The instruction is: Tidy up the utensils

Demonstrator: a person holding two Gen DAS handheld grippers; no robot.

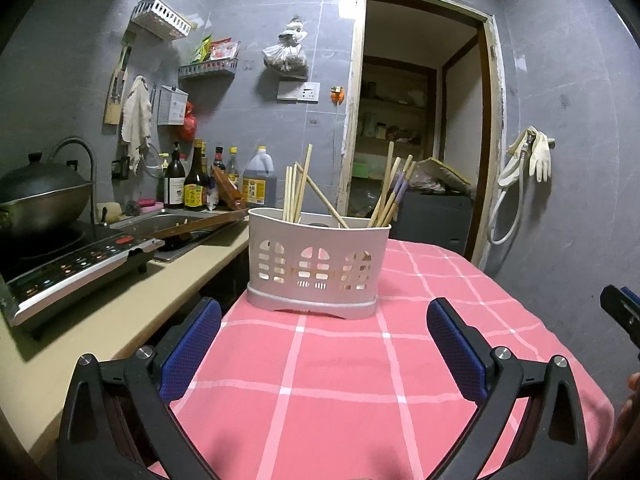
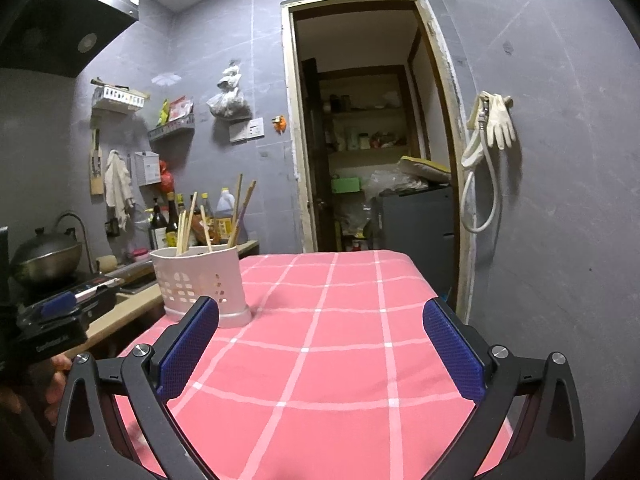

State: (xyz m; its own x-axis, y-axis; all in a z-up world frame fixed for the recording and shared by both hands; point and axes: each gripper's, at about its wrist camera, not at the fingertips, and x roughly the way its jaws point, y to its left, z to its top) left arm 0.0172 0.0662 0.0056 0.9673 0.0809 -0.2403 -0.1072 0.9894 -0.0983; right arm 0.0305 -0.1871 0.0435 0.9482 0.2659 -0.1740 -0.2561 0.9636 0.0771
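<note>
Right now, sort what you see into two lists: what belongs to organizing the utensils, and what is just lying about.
Belongs to the job:
white utensil holder
chopsticks standing in it
left gripper, open
right gripper, open

Just lying about:
wok
induction cooker
sauce bottles
rubber gloves
hanging cloth

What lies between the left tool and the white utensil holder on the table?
Only bare pink checked tablecloth; nothing sits between the open left tool and the white utensil holder, as the left wrist view shows.

Left gripper [image 1: 324, 320] and right gripper [image 2: 320, 320] held side by side, pointing slightly downward; both spread wide, nothing between their blue pads.
</note>
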